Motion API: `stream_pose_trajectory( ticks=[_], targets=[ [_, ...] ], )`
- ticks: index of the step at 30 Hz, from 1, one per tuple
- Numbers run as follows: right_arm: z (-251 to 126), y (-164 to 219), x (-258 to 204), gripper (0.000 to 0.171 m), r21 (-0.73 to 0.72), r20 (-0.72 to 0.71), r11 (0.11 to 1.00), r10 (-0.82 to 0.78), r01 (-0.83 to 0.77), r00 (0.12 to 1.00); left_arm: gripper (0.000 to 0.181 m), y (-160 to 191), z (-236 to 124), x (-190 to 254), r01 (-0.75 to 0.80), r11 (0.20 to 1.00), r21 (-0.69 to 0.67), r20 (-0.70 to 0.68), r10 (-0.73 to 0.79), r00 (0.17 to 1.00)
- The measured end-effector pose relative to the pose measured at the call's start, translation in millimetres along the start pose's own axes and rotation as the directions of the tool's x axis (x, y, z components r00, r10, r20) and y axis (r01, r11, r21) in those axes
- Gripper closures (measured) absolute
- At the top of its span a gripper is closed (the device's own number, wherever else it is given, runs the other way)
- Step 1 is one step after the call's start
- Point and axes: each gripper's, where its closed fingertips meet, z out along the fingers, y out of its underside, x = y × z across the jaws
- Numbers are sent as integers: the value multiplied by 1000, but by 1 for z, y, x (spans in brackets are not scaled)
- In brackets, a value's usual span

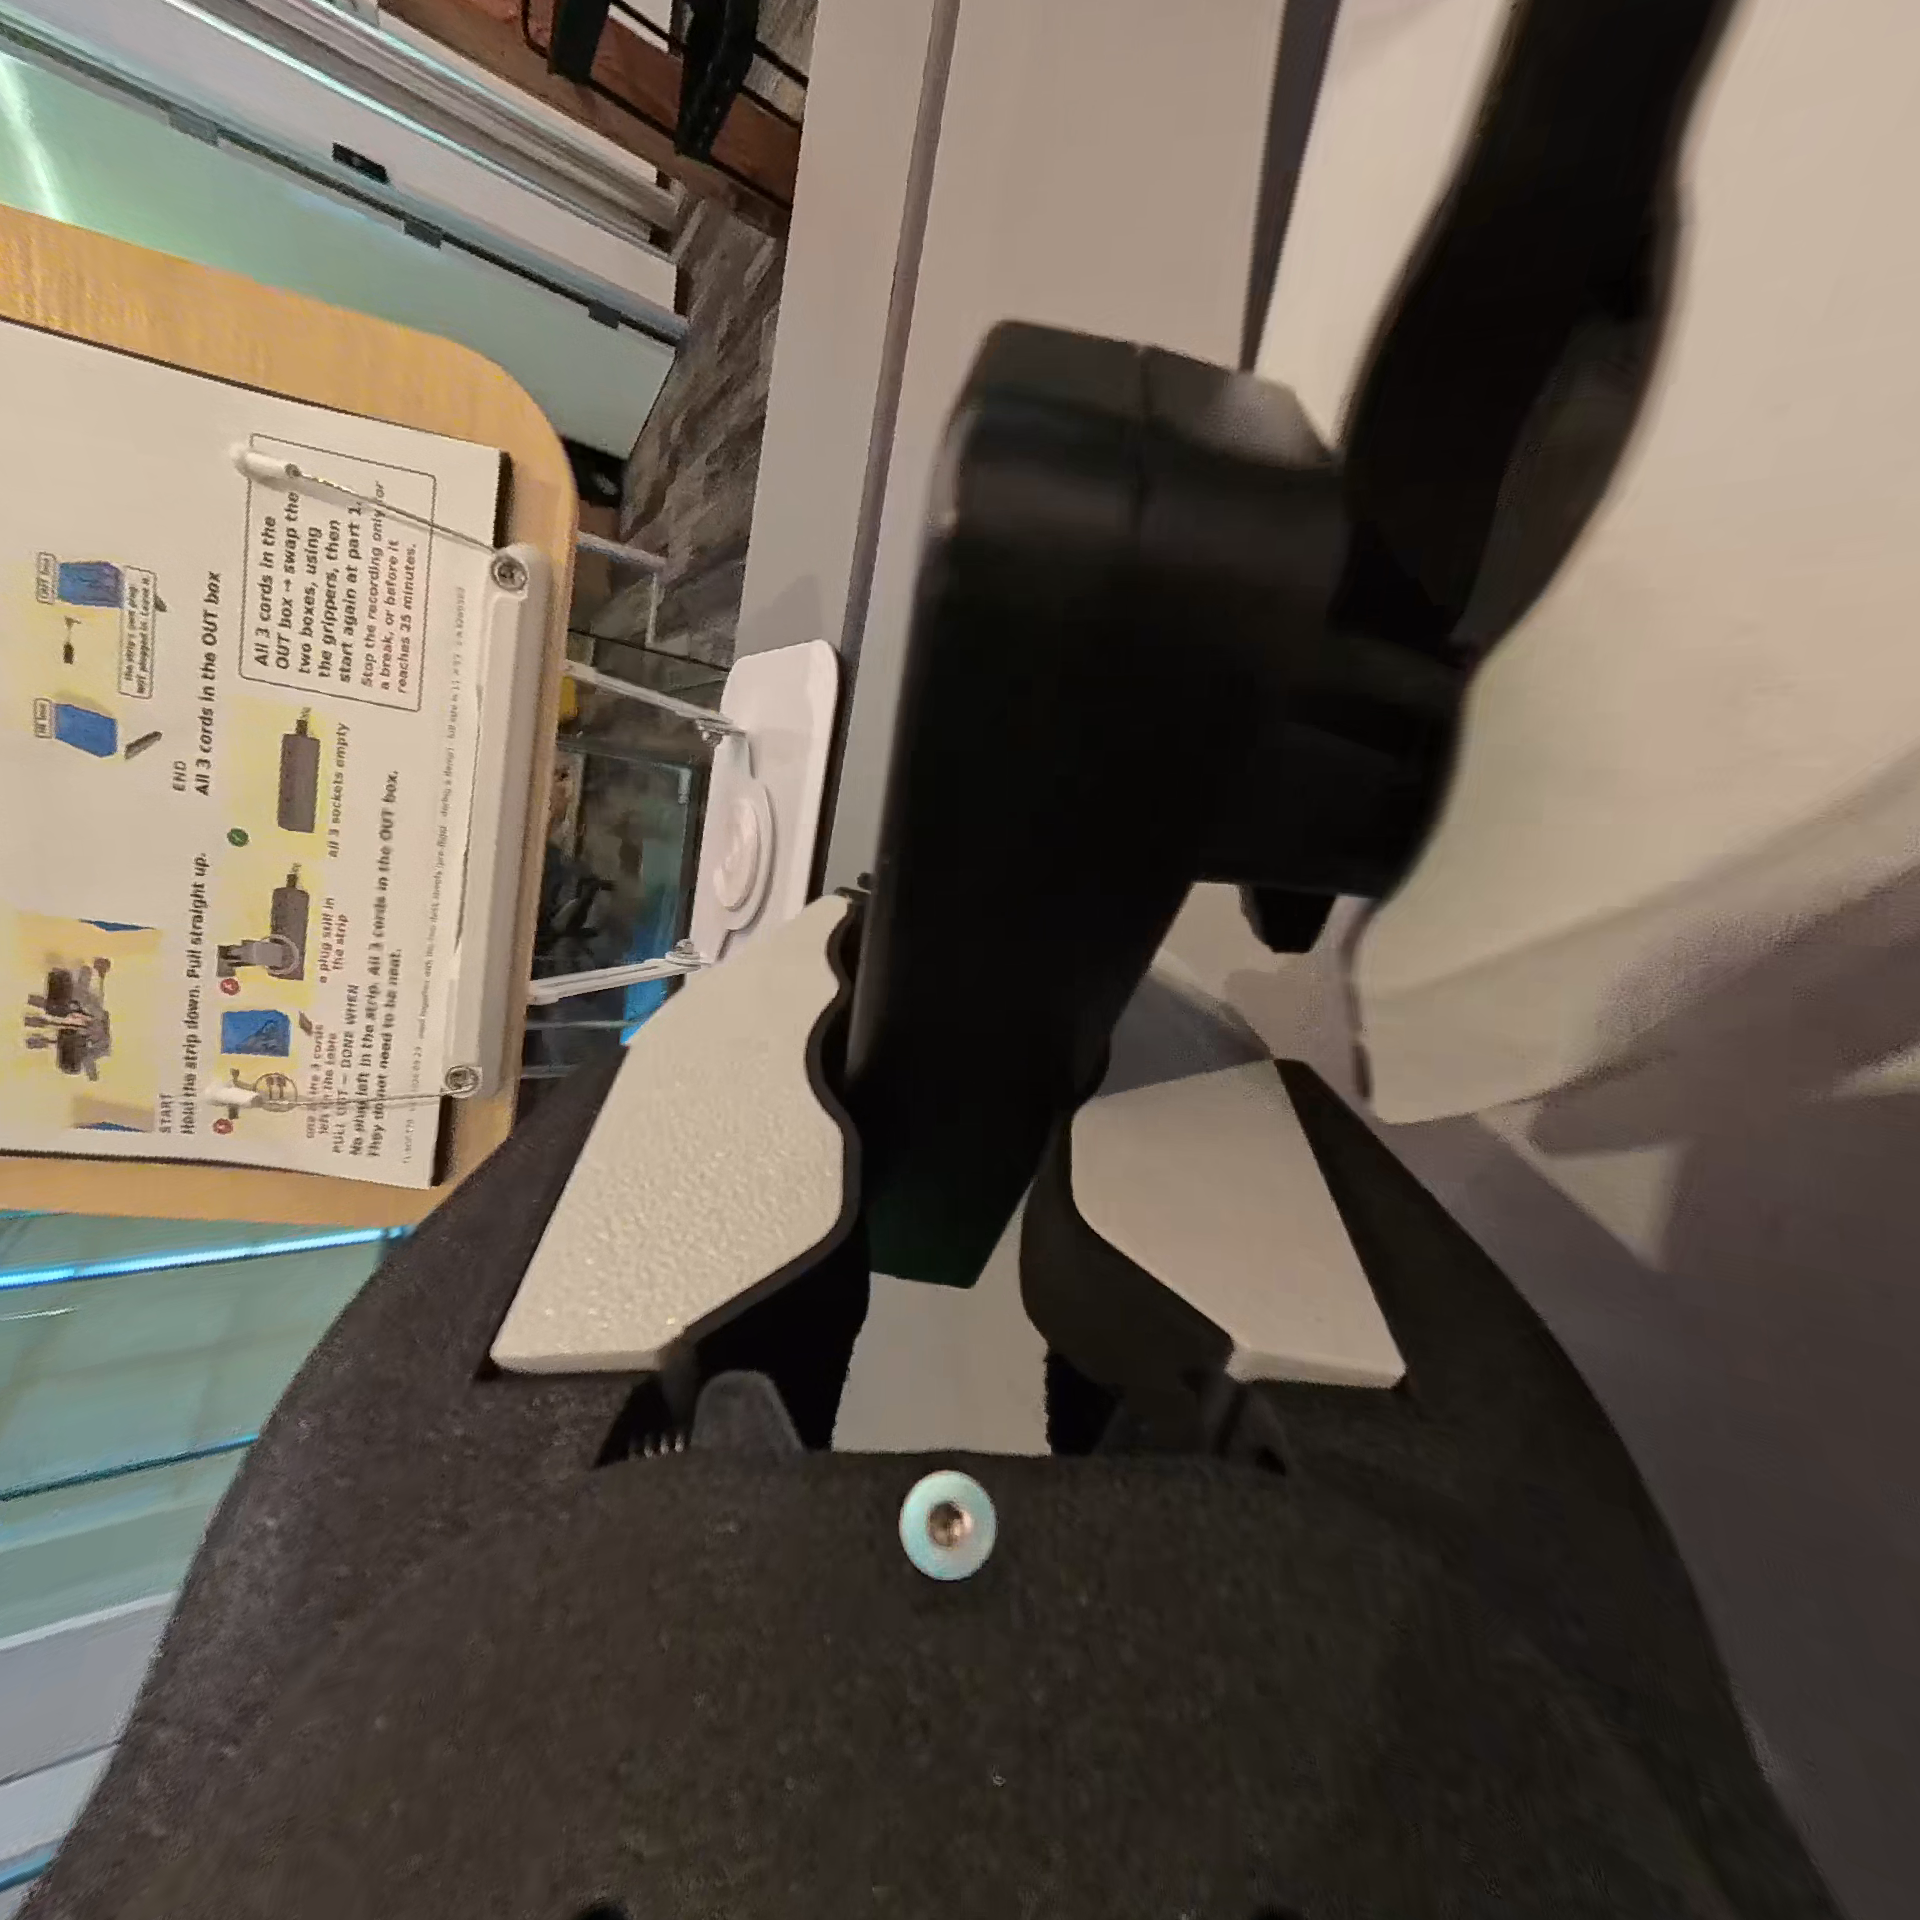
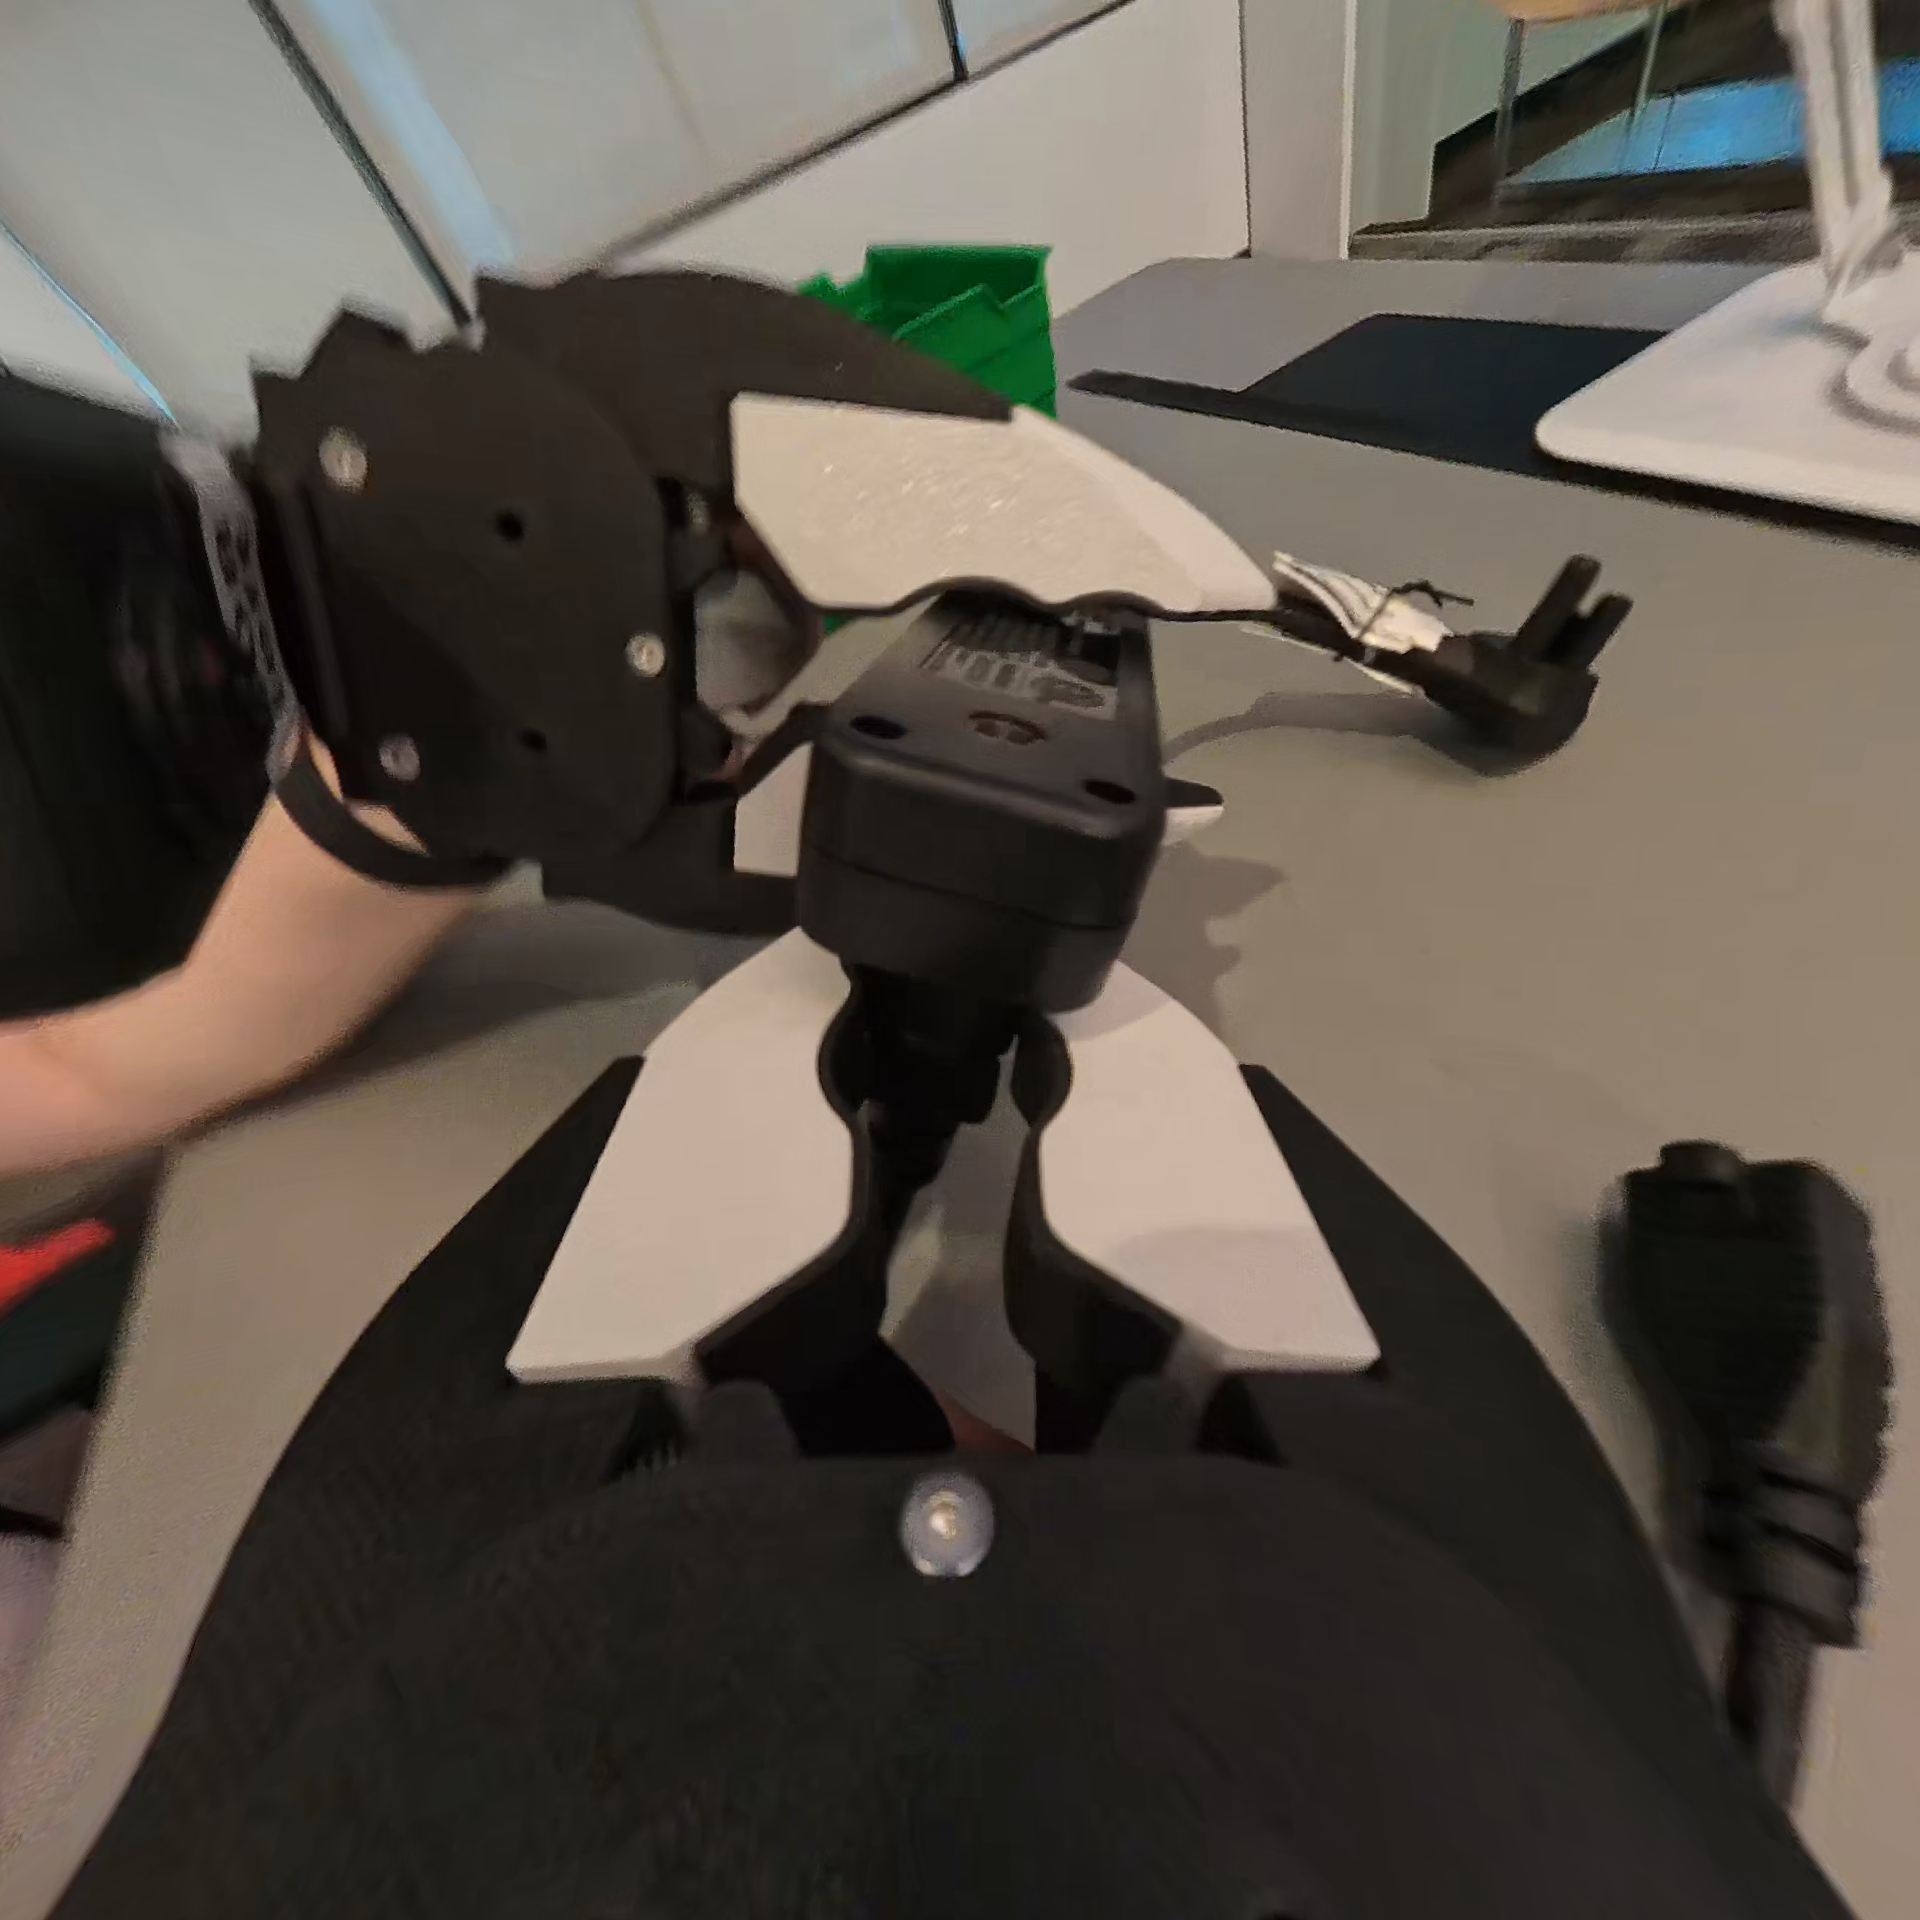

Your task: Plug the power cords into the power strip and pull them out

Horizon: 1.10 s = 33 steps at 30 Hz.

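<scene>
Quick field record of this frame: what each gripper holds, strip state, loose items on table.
left gripper: shut on black power strip, across its body
right gripper: shut on black plug at the strip's near end
strip pose: lifted off grey table, underside visible
loose on table: black plug with tagged cord beyond strip; bundled black cord at right
background: green bin

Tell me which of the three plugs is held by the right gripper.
The plug at the near end of the power strip, clamped in the right gripper. The other two lie loose on the table: one far right, one near right.
</scene>
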Motion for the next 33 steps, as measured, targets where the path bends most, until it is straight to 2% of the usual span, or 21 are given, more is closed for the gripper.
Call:
stream_pose_trajectory(
  ticks=[1, 5, 10, 21, 23, 26, 29, 32, 33],
  targets=[
    [0, 0, -3, 147, -11, 5, 998, -67, 67, 998, 147, -1, -2, -1, 36, 999, 24, -14, -36, 999],
    [-4, -14, -13, 145, 56, 20, 982, -183, 181, 983, 144, -11, -10, -6, 141, 985, 95, -63, -135, 989],
    [-5, -14, -16, 144, 19, -43, 930, -365, 366, 930, 139, -11, -12, 3, 189, 975, 117, -153, -170, 973],
    [-5, -5, -27, 142, -38, 0, 833, -552, 552, 834, 131, -10, -17, 20, 148, 977, 152, -261, -105, 960],
    [-7, -6, -26, 142, -16, 8, 848, -530, 531, 848, 132, -13, -15, 18, 143, 977, 159, -247, -101, 964],
    [-5, -6, -18, 144, -21, -8, 909, -416, 416, 909, 133, -7, -9, 17, 113, 988, 104, -233, -86, 969],
    [0, -7, -15, 147, -4, -6, 957, -290, 290, 957, 128, 4, -11, 22, 141, 990, 19, -300, -129, 945],
    [6, -8, -18, 148, 19, -13, 967, -254, 254, 967, 122, 18, -32, 18, 191, 979, -64, -409, -201, 890],
    [7, -10, -20, 149, 29, -10, 969, -244, 244, 970, 128, 22, -42, 14, 217, 974, -69, -434, -225, 872]
  ],
)
